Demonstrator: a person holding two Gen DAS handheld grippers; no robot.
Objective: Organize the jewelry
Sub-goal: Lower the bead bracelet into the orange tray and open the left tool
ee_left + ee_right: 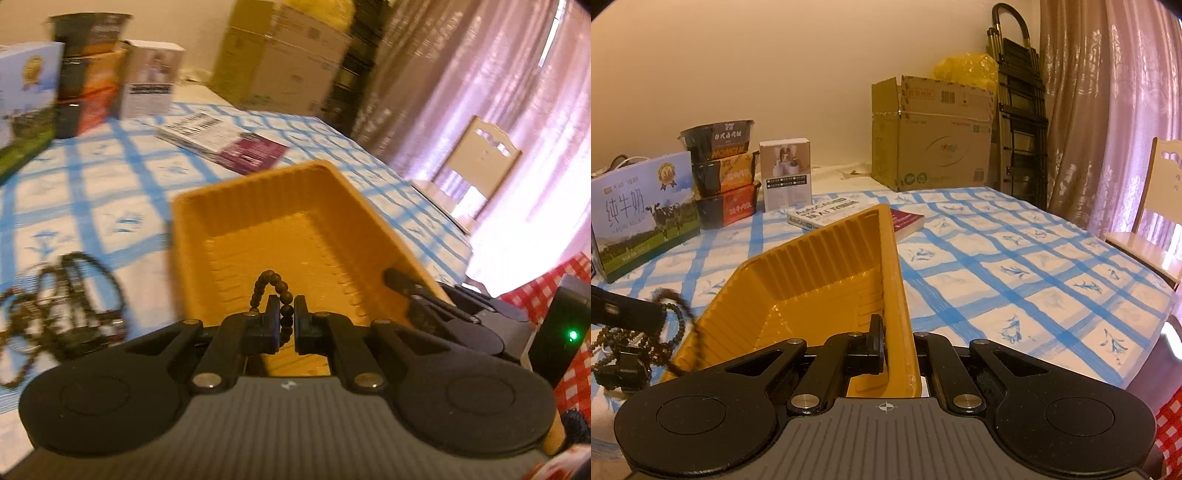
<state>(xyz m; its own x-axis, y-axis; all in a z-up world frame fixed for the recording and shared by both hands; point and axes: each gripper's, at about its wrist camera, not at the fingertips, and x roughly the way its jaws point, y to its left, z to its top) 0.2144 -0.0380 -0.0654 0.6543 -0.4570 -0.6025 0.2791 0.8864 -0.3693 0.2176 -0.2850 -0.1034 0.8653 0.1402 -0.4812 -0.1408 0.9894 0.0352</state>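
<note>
A dark bead bracelet is pinched between the pads of the left gripper, its loop standing up above the fingertips and a few beads hanging down in the narrow gap; it hangs over the near end of the yellow tray, above the ribbed floor and not touching it. The right gripper is pressed together on the tray's near right wall, one finger inside the tray, the other hidden behind the wall; in the left wrist view the same gripper shows at the tray's right rim. The tray sits tilted in the right wrist view, its far corner raised towards the book. Left of the tray a tangled heap of bead strings lies on the bench, which is covered by a blue-and-white checked cloth; the heap is blurred and its pieces cannot be told apart. Farther back stand a milk carton, three stacked food bowls and a white box; behind the bench are a cardboard box, a folded ladder, curtains and a chair.
</note>
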